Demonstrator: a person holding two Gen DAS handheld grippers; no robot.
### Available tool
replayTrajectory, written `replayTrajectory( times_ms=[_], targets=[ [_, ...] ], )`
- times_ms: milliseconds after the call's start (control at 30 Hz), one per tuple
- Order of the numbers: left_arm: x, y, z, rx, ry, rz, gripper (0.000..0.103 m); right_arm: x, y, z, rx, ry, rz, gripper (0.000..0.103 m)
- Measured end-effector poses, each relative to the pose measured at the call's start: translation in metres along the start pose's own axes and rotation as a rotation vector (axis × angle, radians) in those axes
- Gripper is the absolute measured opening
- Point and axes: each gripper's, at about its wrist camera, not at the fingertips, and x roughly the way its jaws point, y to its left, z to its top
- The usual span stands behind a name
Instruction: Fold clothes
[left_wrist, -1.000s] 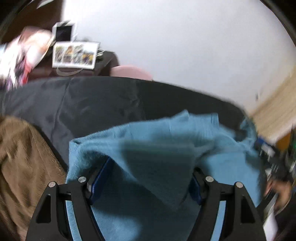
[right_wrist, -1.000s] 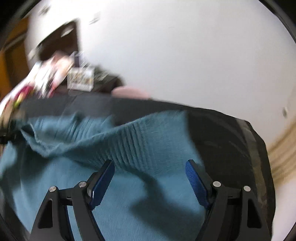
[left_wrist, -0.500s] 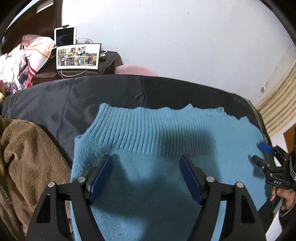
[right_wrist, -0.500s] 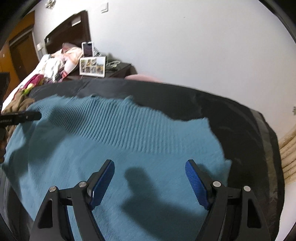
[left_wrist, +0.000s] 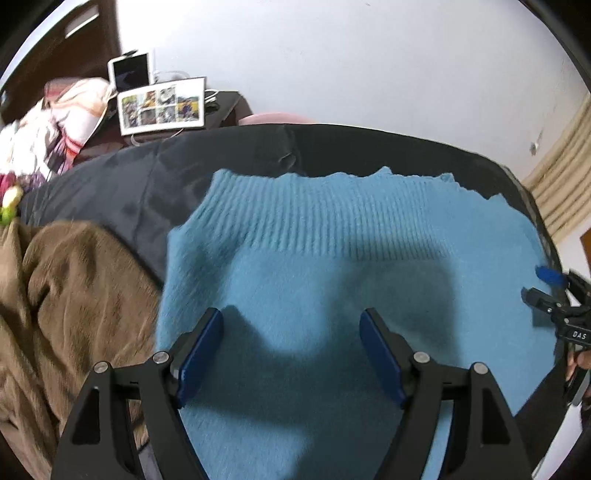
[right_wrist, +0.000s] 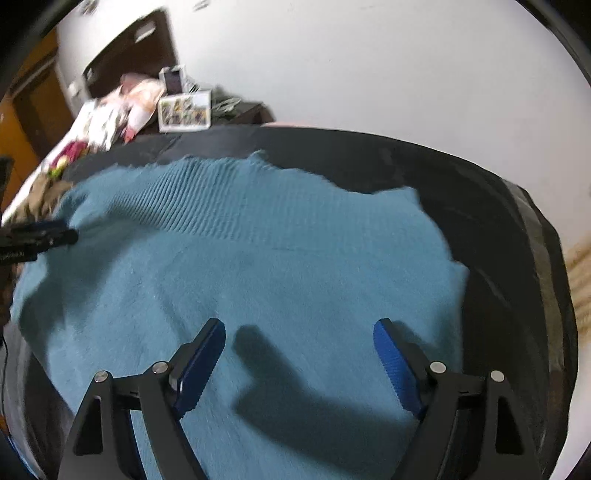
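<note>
A blue knit sweater (left_wrist: 332, 258) lies spread flat on a black-covered surface (left_wrist: 147, 177), its ribbed hem (left_wrist: 332, 214) at the far edge. My left gripper (left_wrist: 291, 317) hovers open over the sweater's left part, with nothing between its fingers. In the right wrist view the same sweater (right_wrist: 258, 258) fills the middle. My right gripper (right_wrist: 299, 325) hangs above its right part; its jaws are opening and hold nothing. Each gripper shows at the rim of the other's view: the right gripper (left_wrist: 554, 295) and the left gripper (right_wrist: 40, 236).
A brown fuzzy garment (left_wrist: 74, 295) is heaped left of the sweater. Behind the black surface (right_wrist: 498, 221) stand a photo collage frame (left_wrist: 162, 105), a tablet (left_wrist: 131, 72) and a pile of patterned bedding (left_wrist: 62, 110) against a white wall. Bare black cover runs along the right edge.
A second ago a fold of the sweater hung up around the left gripper's fingers and the cloth was rumpled. It has dropped flat, and both grippers have sunk a little toward it.
</note>
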Motion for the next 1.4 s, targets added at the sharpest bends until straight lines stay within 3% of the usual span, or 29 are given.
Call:
replayTrajectory(
  times_ms=[200,400,633,1100,1400],
  targets=[
    [-0.022,0.011,-0.021,-0.035,-0.012,-0.02,0.08,-0.024,-0.072,-0.043,0.303,-0.001,0.044,0.084],
    [-0.027,0.018,-0.037,-0.05,0.012,0.007,0.08,-0.031,-0.112,-0.074,0.511,0.007,0.168,0.084],
    [-0.023,0.031,-0.053,-0.09,0.055,0.042,0.081,-0.024,-0.108,-0.085,0.571,0.013,0.264,0.084],
    [-0.015,0.049,-0.065,-0.193,0.092,-0.038,0.085,-0.023,-0.092,-0.097,0.666,0.034,0.395,0.086],
    [-0.01,0.038,-0.065,-0.161,0.112,-0.066,0.1,-0.02,-0.082,-0.092,0.652,0.034,0.41,0.102]
  ],
)
